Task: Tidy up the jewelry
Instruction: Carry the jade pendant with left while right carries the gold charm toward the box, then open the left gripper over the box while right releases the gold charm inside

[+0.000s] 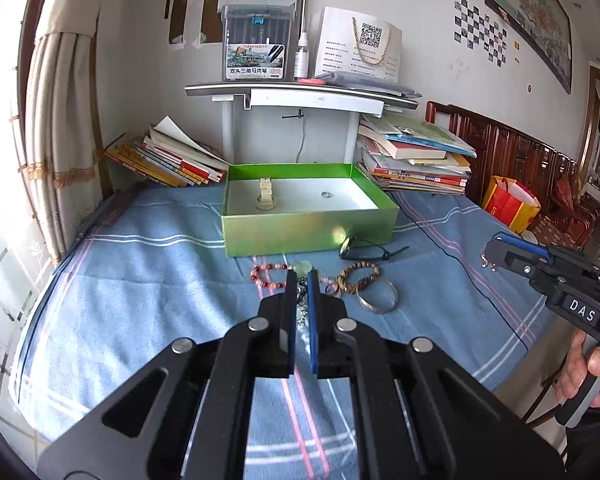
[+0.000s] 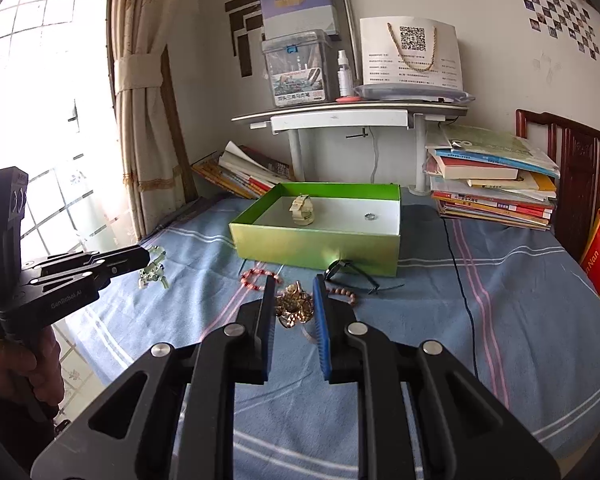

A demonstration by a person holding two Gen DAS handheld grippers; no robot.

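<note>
My left gripper (image 1: 299,280) is shut on a pale green bead piece (image 1: 300,300), which dangles from its tips over the blue cloth in the right wrist view (image 2: 154,270). My right gripper (image 2: 294,284) is shut on a gold flower brooch (image 2: 294,306) held above the cloth. Ahead stands an open green box (image 1: 308,236) containing a cream band (image 1: 265,196) and a small ring (image 1: 326,195). In front of the box lie a red bead bracelet (image 1: 266,276), a brown bead bracelet (image 1: 360,276), a silver bangle (image 1: 378,300) and a black watch (image 1: 348,246).
A blue checked cloth (image 1: 160,280) covers the surface. Book stacks (image 1: 416,160) flank a small white shelf (image 1: 300,96) behind the box. A black cable (image 1: 452,256) runs across the cloth at the right. A person's hand (image 1: 588,372) grips the right handle.
</note>
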